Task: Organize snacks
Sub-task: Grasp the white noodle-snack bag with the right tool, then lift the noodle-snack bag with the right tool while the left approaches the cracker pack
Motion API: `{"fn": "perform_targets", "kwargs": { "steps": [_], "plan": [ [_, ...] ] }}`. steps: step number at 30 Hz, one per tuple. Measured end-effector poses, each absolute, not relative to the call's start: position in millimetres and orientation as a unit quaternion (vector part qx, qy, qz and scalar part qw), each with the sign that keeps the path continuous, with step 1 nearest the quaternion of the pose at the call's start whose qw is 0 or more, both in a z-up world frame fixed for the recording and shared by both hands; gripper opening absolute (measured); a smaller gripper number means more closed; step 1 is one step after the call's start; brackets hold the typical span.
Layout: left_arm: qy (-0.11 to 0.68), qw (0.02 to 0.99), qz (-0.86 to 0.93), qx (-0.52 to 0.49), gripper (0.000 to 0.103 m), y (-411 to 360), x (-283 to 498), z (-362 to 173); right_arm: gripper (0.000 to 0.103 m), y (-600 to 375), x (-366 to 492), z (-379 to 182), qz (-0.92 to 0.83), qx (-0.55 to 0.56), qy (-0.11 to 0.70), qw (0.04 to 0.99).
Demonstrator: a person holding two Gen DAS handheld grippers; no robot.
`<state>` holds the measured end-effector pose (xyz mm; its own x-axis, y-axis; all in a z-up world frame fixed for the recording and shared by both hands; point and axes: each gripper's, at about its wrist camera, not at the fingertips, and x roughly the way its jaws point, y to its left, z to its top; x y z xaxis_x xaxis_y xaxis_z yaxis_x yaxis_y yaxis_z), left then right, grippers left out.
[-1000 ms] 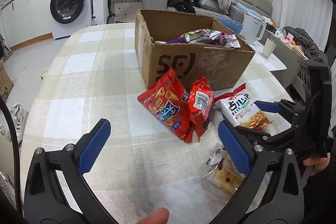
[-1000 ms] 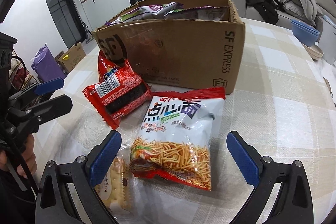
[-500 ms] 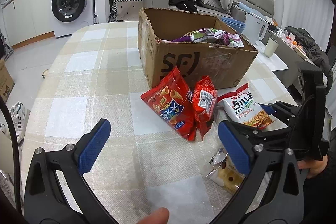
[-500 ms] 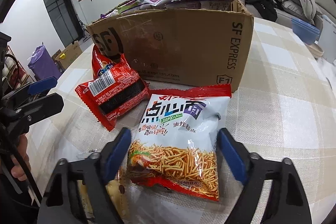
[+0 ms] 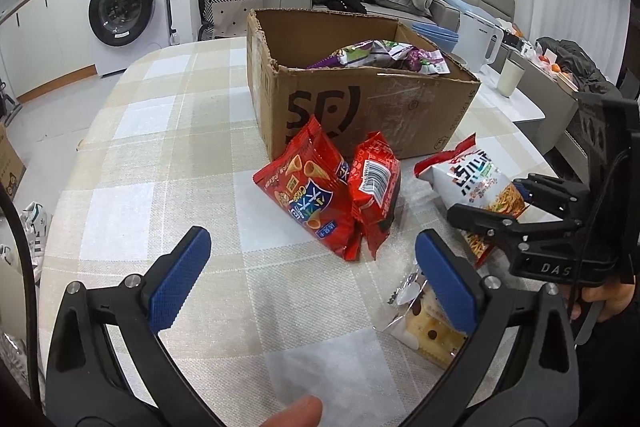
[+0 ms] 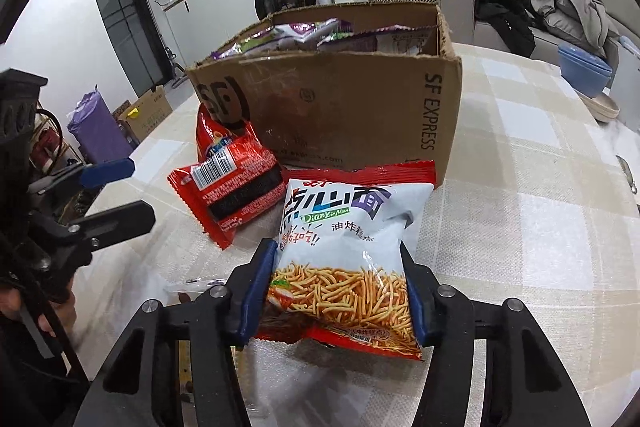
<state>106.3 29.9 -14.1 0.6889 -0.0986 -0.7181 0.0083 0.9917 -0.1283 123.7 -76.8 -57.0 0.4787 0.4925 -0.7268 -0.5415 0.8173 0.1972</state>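
Snacks lie on a checked tablecloth, and the right gripper is closing its jaws on a white noodle-snack bag, its blue pads pressed against both sides of the bag's lower half. Just to that bag's left sit a red barcode packet and a red cone-snack bag leaning against a cardboard box that holds purple packets. The left gripper hangs above bare cloth with its jaws spread wide and nothing between them, a clear-wrapped biscuit pack lying beside its right finger.
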Motion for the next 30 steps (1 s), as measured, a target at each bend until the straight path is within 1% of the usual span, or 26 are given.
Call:
{"fn": "perform_targets", "kwargs": {
  "steps": [8,16,30],
  "plan": [
    [0.397,0.915,-0.055,-0.045,0.102,22.6,102.3,-14.1,0.057,-95.7,115.7,-35.6,0.329,-0.004,0.389,0.860],
    [0.395,0.912,-0.107,0.016,0.102,-9.5,88.8,-10.9,0.057,-109.3,105.5,-14.9,0.350,0.018,0.345,0.870],
    [0.446,0.871,-0.198,0.054,0.102,-55.7,75.2,-39.8,0.057,-115.7,105.7,-12.4,0.344,0.015,0.344,0.874]
  ]
}}
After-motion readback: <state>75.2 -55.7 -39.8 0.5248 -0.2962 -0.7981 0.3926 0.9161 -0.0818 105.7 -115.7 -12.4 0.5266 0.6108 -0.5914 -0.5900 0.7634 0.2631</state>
